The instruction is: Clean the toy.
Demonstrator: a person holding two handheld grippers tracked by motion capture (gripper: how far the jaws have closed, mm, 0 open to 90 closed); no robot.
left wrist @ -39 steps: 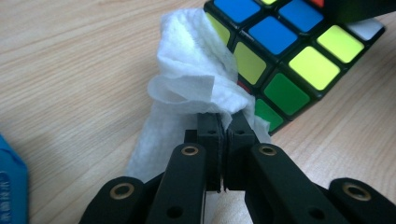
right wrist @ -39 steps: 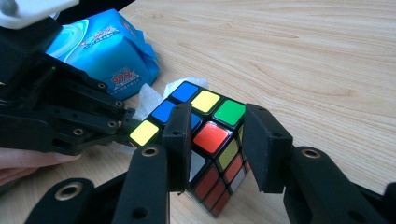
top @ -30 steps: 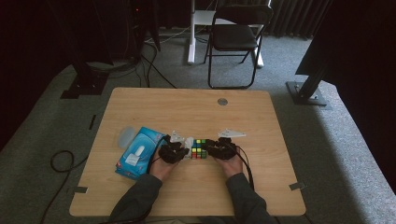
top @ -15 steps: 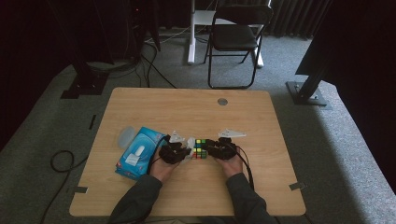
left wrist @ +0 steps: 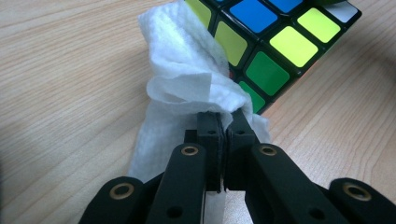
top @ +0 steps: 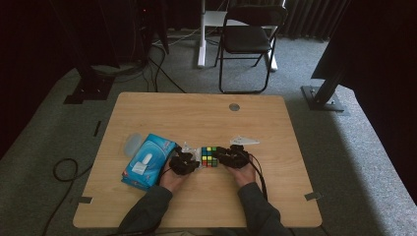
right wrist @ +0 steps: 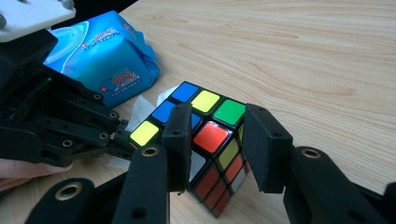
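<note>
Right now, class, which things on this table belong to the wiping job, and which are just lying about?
In the job: cube, wipe, left claw, right claw.
Lying about: wipes pack, loose lid, table.

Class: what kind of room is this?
Probably a recording workspace or lab: a wooden table on grey carpet, a folding chair and cables around dark equipment stands.
</note>
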